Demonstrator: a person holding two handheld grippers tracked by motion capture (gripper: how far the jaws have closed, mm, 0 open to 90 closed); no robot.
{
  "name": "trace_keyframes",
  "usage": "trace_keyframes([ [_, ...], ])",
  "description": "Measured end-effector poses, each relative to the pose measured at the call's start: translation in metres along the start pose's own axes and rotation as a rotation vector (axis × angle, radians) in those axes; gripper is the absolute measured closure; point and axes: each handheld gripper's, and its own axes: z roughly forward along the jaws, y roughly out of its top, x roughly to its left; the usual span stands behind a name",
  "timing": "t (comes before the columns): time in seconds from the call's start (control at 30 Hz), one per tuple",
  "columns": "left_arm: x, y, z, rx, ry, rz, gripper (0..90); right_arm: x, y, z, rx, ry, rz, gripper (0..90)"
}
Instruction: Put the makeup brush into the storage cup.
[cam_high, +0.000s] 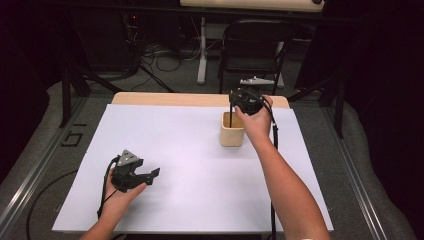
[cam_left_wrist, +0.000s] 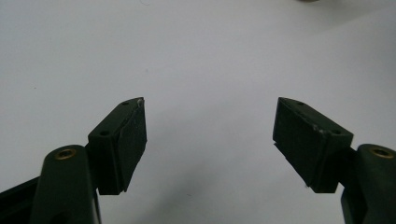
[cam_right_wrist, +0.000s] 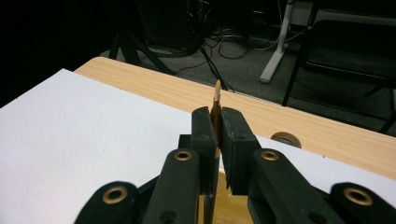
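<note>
The right gripper (cam_high: 239, 111) is held above the wooden cup (cam_high: 232, 131), at the far side of the white sheet (cam_high: 190, 150). In the right gripper view its 2 jaws are seen pressed together on a thin, flat wooden piece (cam_right_wrist: 217, 100), which stands upright between the pads and rises above the jaw tips. What this piece is cannot be told. The cup is directly under this gripper, with its open top facing up.

The left gripper (cam_high: 150, 175) is kept near the person's side of the sheet, well apart from the cup. Its 2 jaws are spread wide and nothing is found between them; under them only the white sheet is seen.
</note>
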Motion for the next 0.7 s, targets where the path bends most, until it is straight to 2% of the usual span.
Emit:
trace_keyframes([
  [0.7,-0.002,-0.002,-0.002,-0.002,0.001,0.006,26.6,0.001,-0.015,0.001,0.004,-0.019,-0.006,84.5],
])
